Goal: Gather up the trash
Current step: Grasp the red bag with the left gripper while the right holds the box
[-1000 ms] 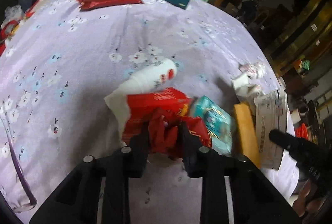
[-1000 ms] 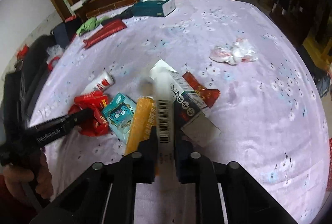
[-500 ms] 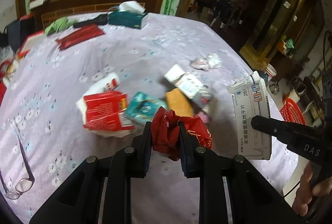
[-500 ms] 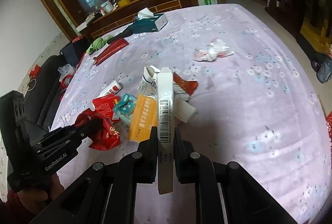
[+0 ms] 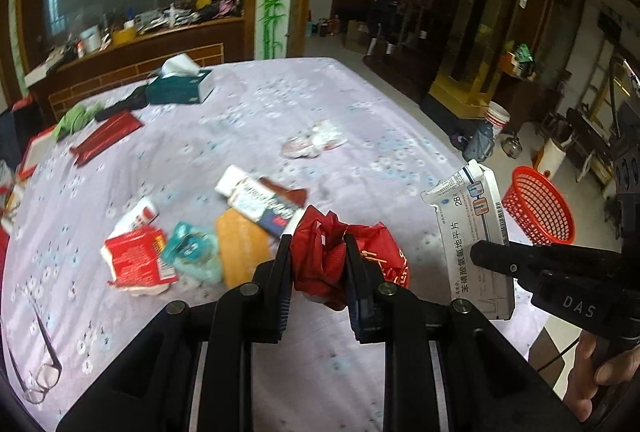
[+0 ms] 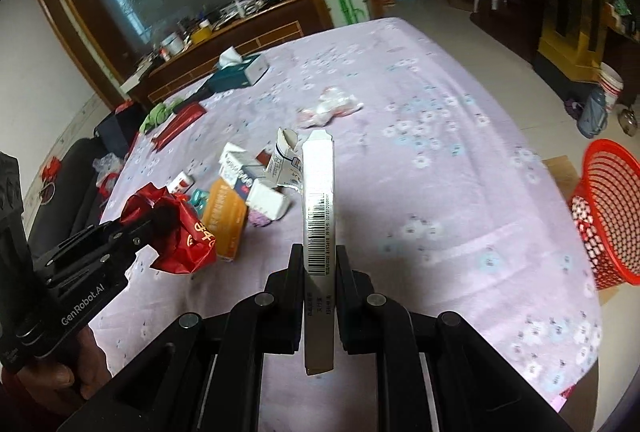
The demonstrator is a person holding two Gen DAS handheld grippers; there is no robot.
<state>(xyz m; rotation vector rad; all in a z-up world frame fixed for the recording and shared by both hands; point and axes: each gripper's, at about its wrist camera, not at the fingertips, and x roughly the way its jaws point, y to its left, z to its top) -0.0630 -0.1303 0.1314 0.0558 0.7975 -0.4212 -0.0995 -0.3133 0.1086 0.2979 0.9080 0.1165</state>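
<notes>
Your left tool (image 5: 318, 256) is clamped on a crumpled red wrapper (image 5: 320, 252), held up off the bench (image 5: 280, 103). Your right tool (image 6: 318, 264) is closed on a flat white medicine box (image 6: 319, 199), held on edge with its barcode facing the camera. More litter lies clustered on the lilac flowered cloth: an orange packet (image 5: 240, 248), a teal packet (image 5: 192, 252), a red carton (image 5: 136, 260). A red mesh basket (image 6: 612, 207) stands on the floor past the bench's right edge.

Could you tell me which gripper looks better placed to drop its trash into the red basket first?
Likely right: the right gripper, holding the white box, is on the red basket side.
</notes>
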